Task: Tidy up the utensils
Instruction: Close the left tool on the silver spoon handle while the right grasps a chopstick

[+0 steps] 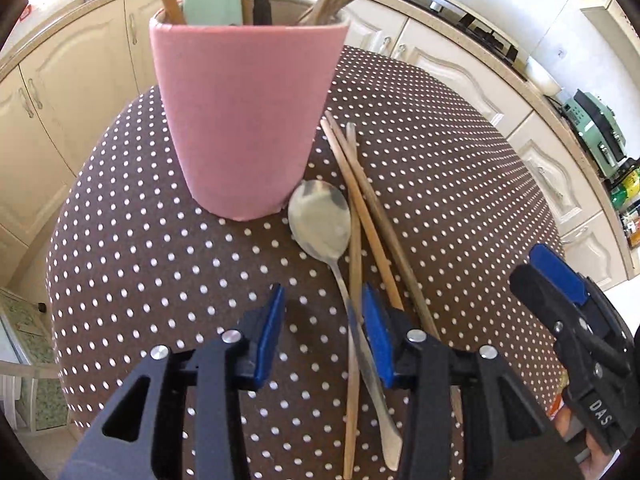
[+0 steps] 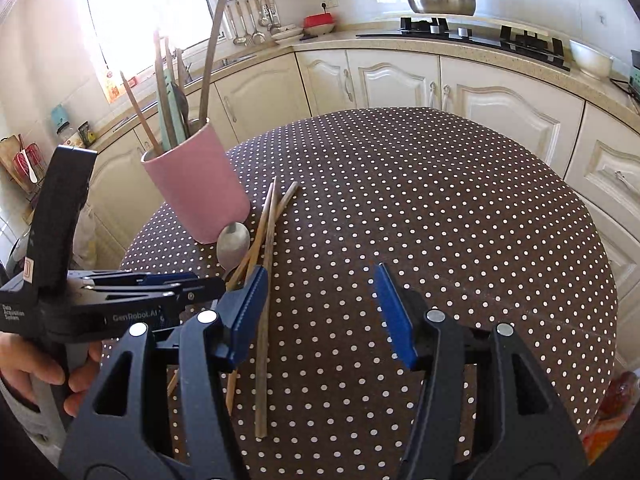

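Spoon (image 1: 320,220) and three chopsticks (image 1: 372,220) lie at centre frame on the table (image 1: 120,240), touching the cup (image 1: 244,120), long axes running toward the camera. Left gripper (image 1: 324,320) nearer: wide open, empty, straddling the spoon handle. Right gripper (image 2: 320,312) also agape, empty, over bare cloth. Only right view shows the chopsticks' near ends (image 2: 262,400) and the tall utensils (image 2: 176,96) in the cup.

pink cup (image 1: 244,120): upright, holds utensils; steel spoon (image 1: 320,220) | wooden chopsticks (image 1: 372,216): flat beside it
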Tool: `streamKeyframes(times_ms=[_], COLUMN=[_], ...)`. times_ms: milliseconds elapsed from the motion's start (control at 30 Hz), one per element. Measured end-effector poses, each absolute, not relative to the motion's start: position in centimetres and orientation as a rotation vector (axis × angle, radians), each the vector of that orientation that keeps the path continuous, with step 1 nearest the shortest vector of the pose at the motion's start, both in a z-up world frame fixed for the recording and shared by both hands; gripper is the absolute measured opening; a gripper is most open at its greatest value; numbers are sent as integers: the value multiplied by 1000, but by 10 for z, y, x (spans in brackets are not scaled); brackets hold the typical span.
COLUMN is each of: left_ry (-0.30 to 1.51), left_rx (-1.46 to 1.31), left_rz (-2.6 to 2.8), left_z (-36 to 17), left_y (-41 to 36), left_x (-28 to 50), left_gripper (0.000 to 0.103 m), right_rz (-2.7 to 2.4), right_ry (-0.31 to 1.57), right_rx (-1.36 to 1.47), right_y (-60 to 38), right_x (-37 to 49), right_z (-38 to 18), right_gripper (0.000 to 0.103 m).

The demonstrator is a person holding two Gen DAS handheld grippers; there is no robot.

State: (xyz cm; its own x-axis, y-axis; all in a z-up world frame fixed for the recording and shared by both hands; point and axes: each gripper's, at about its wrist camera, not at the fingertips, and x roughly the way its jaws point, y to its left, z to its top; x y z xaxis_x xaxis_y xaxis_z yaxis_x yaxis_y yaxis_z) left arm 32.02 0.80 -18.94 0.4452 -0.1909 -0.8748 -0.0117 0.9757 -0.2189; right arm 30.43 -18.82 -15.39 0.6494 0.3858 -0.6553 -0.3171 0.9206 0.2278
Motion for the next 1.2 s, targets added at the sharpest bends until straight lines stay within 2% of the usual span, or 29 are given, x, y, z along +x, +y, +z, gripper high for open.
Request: streamKeyframes(times_ms=[100, 667, 900, 1033, 1200], left_ry=[1107, 1152, 1174, 1190, 1229], left_rx=[-161, 53, -12, -6, 1], left_rz=[-83, -55, -83, -112, -143], left_z=[-185, -184, -188, -187, -191], left_y=[3, -38, -33, -35, -46], left_x=[328, 365, 373, 377, 384], left_gripper=[36, 36, 26, 11, 11], right_rz=[401, 415, 418, 420, 420], right_ry=[773, 833, 853, 885, 922], right_rx=[94, 43, 29, 12, -5], right_y=[-188, -171, -165, -157, -151], right_x=[308, 330, 333, 338, 345], right_z=[-156, -164, -166, -168, -168], right_gripper=[56, 57, 57, 57, 57])
